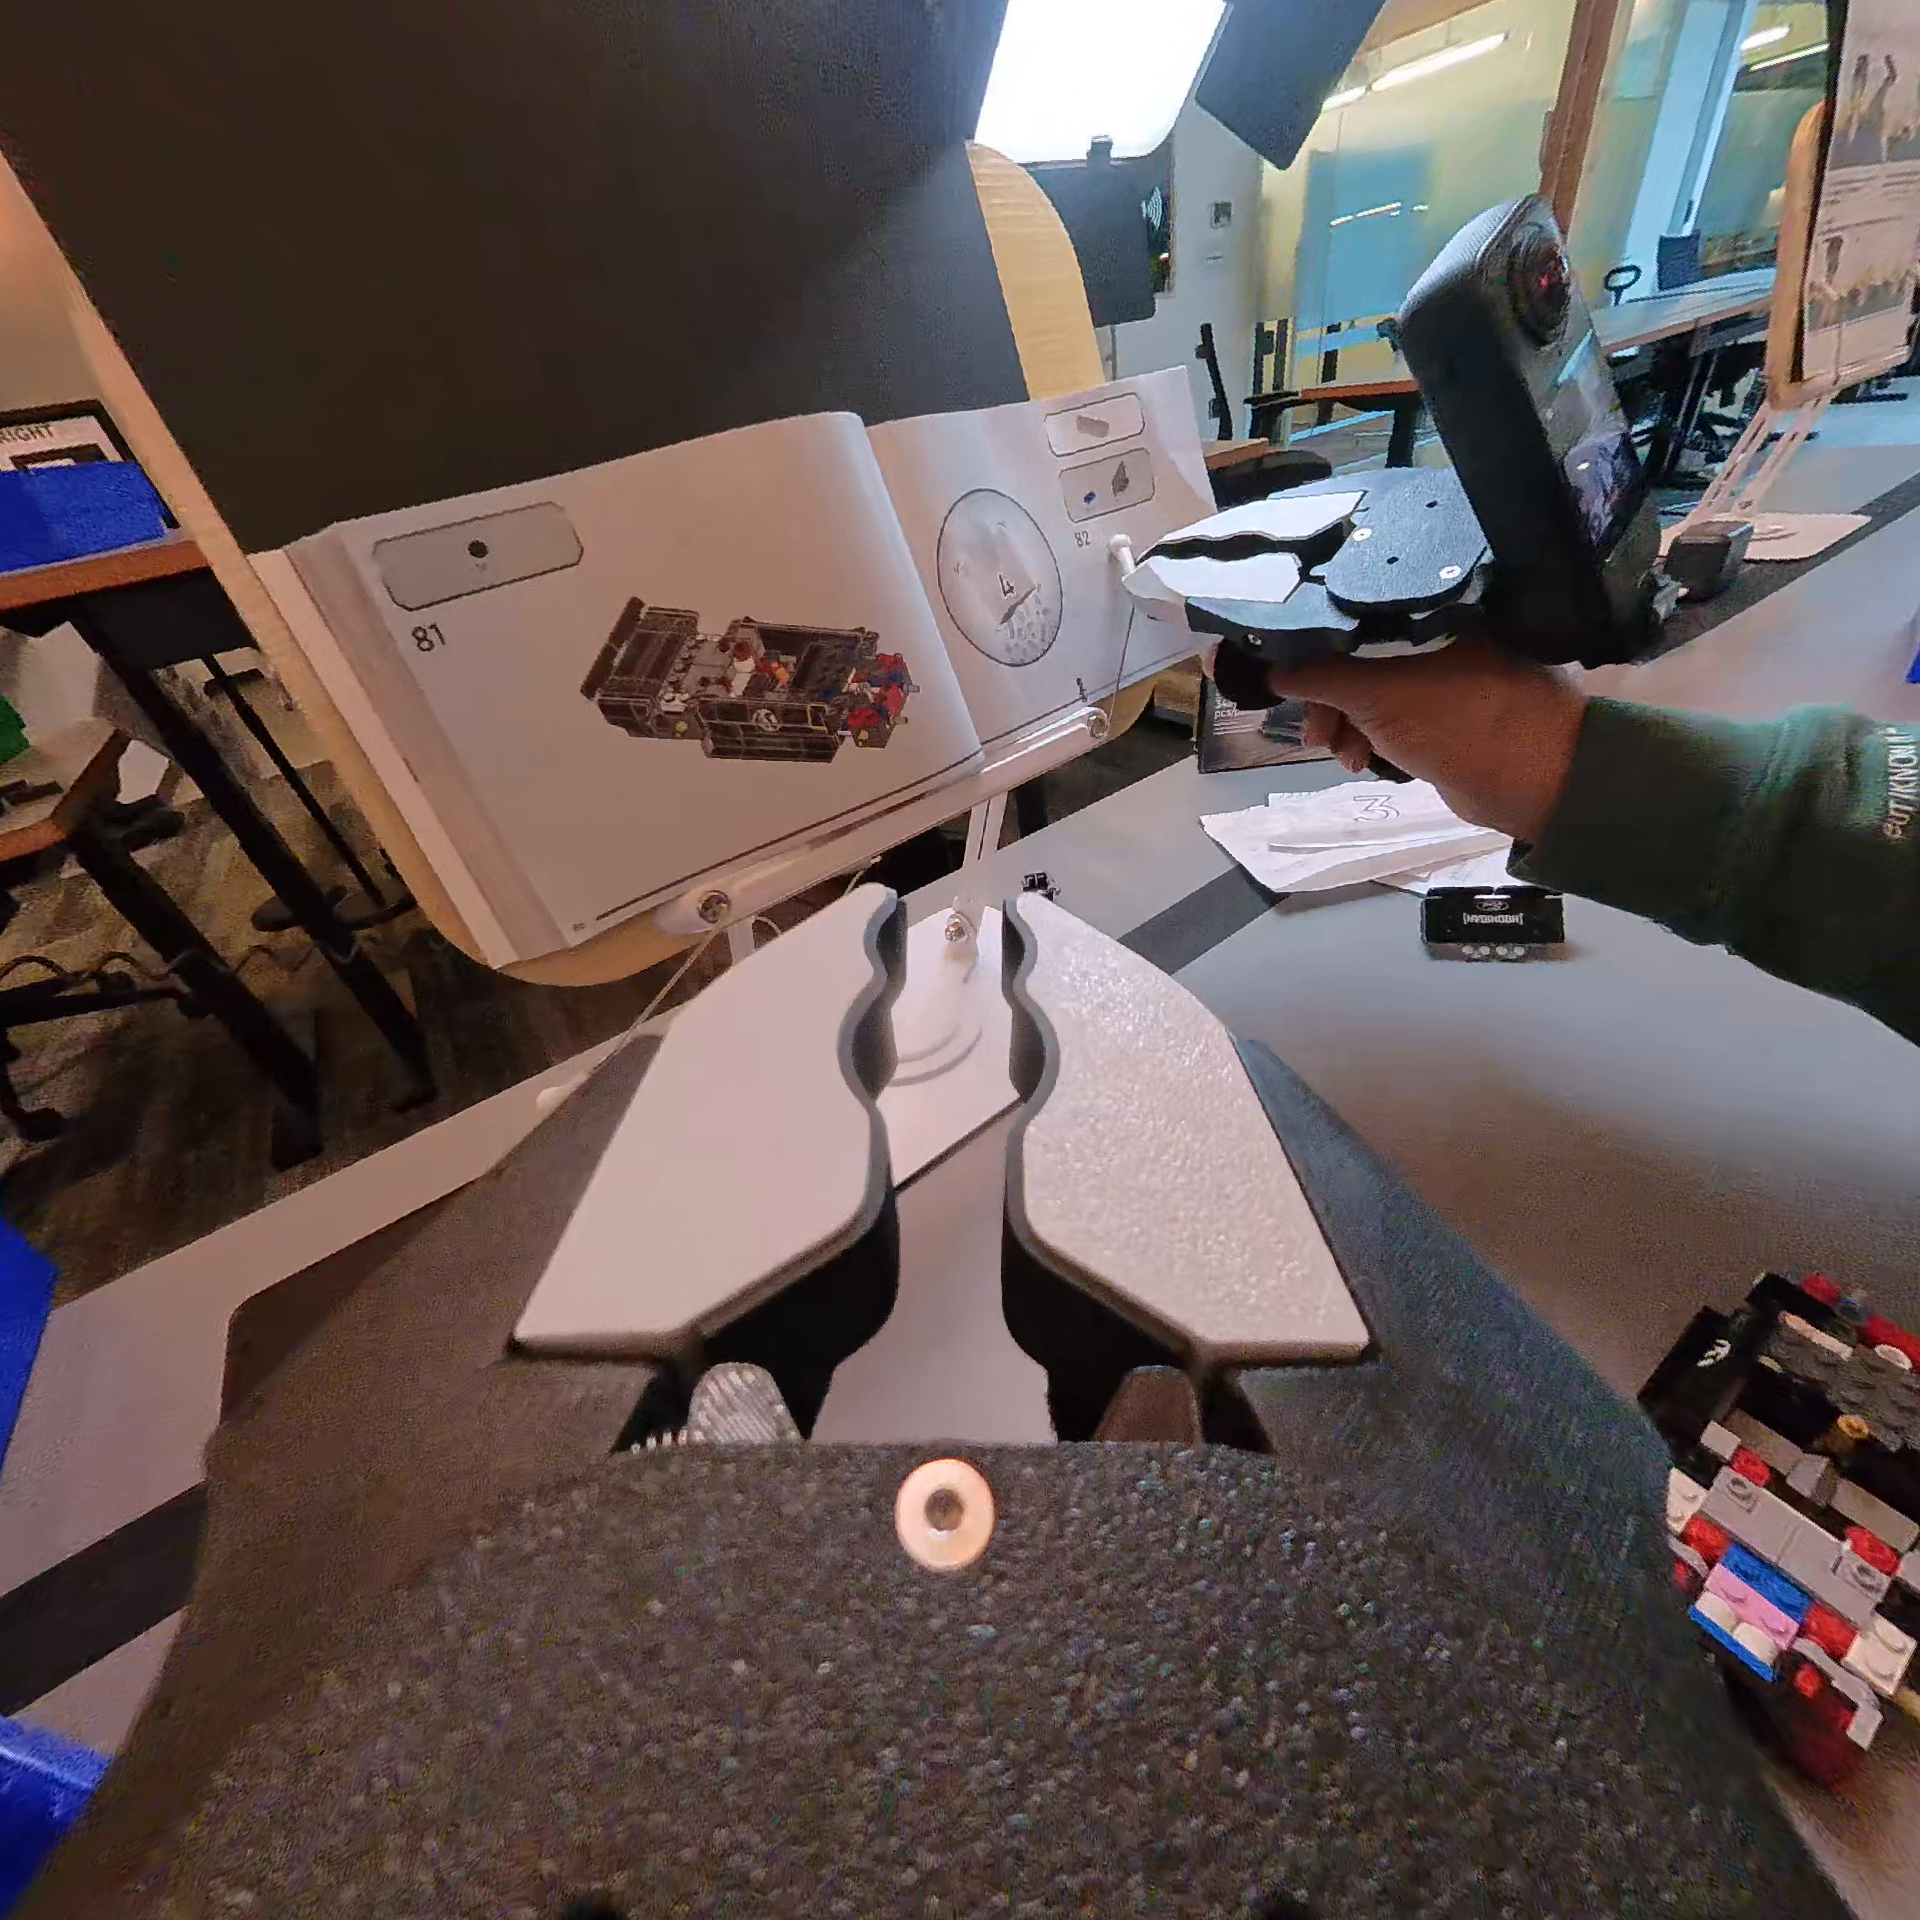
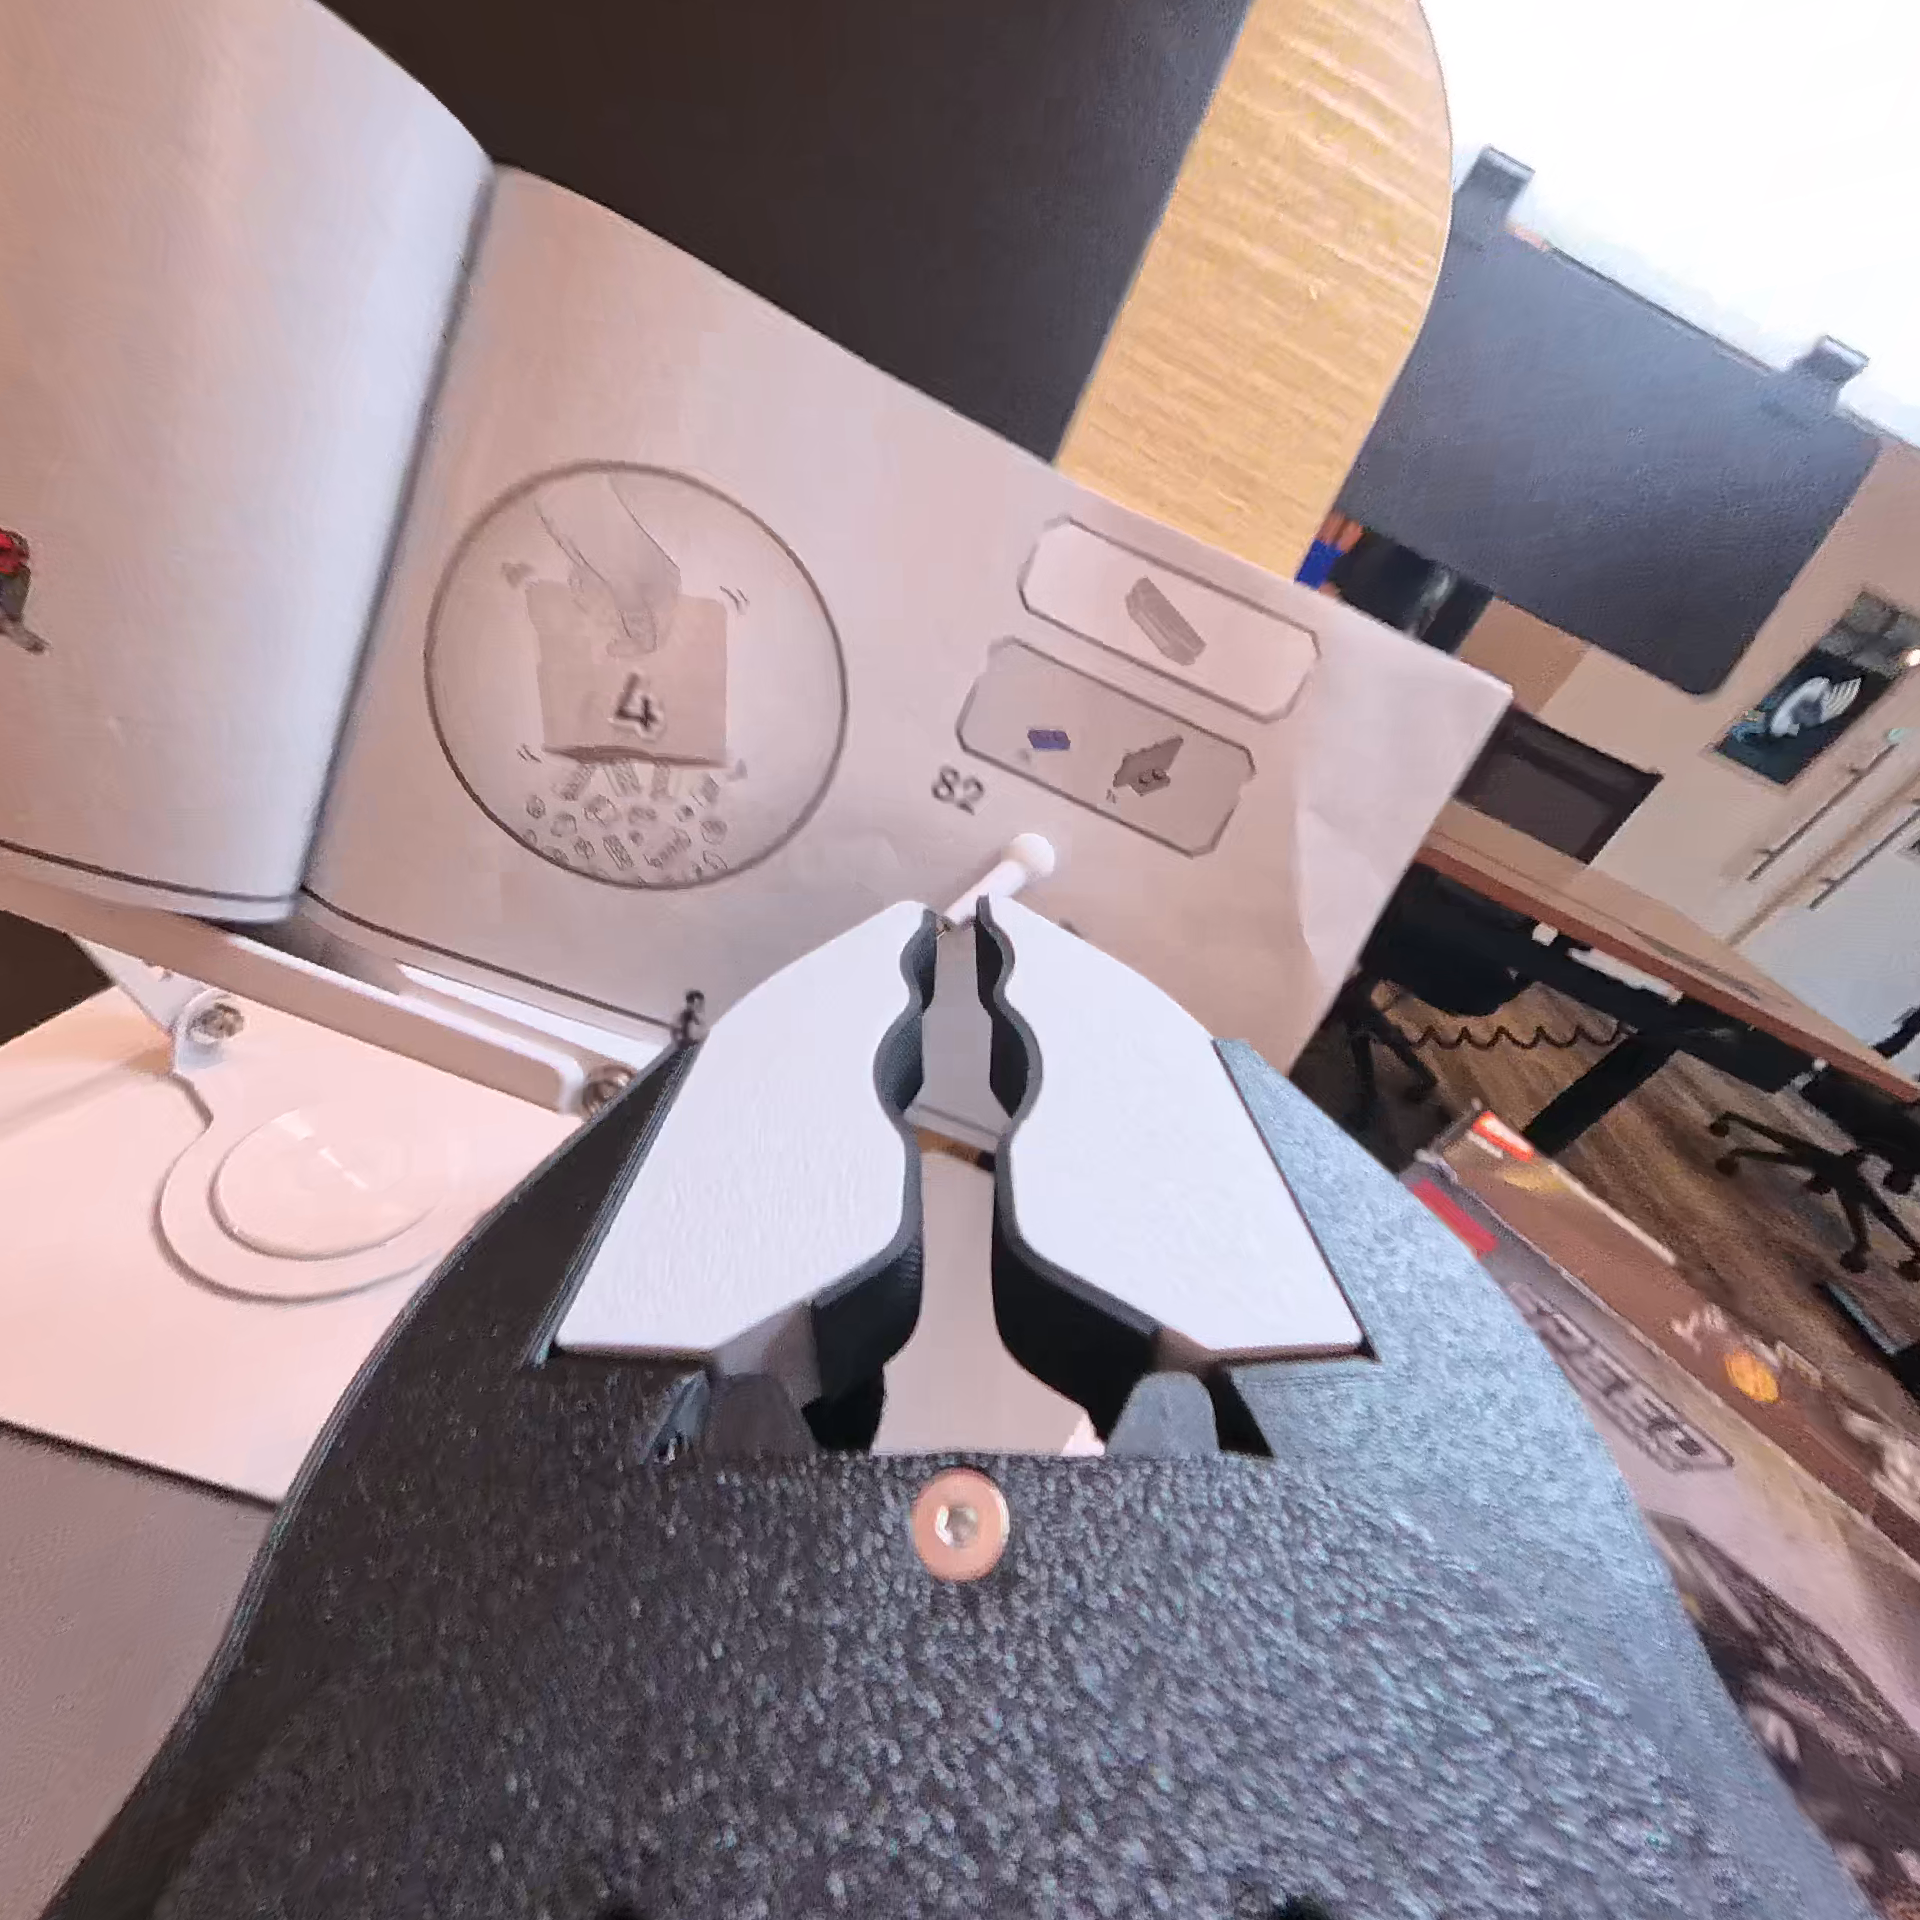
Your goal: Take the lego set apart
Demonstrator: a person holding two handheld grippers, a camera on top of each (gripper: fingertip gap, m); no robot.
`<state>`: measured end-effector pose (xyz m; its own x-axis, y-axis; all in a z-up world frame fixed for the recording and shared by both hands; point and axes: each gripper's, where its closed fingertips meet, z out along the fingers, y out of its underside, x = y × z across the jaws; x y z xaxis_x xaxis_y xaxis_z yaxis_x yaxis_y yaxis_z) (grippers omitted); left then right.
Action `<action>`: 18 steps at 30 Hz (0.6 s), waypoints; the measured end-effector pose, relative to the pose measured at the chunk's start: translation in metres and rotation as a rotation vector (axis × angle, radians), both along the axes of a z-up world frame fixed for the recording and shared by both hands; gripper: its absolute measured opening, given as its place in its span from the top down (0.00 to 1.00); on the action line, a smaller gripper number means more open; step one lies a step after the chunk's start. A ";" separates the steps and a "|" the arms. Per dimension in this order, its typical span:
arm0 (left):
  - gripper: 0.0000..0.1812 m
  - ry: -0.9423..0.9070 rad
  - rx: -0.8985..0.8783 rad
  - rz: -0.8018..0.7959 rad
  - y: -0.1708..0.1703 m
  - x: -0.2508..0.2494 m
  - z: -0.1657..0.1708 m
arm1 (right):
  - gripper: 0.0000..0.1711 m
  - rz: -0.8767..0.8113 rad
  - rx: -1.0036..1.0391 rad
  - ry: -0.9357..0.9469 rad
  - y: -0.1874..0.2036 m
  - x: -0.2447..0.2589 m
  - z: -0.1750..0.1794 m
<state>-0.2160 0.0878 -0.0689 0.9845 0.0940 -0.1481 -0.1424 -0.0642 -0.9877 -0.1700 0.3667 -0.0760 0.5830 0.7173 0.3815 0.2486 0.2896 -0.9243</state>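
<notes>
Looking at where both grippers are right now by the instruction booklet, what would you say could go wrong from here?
1. The right gripper is nearly closed on the thin white page-holder pin of the book stand; pulling hard might bend it or tip the stand.
2. Releasing the pin could let the booklet page flip, losing the reference.
3. The lego model sits near the table edge beside the left gripper; a careless swing could knock it.

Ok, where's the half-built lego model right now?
The lego model sits on the grey table at the lower right edge of the left wrist view, right of the left gripper; the right wrist view does not show it.
</notes>
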 end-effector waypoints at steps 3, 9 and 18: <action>0.91 0.006 -0.008 -0.009 0.001 0.005 -0.001 | 0.96 -0.015 -0.094 0.005 0.006 0.011 -0.013; 0.90 0.002 -0.016 -0.007 0.000 0.003 0.001 | 0.77 -0.088 -0.213 0.061 0.008 0.049 -0.029; 0.90 -0.070 0.001 -0.011 0.016 -0.003 0.010 | 0.61 0.291 0.085 -0.022 -0.120 -0.063 0.046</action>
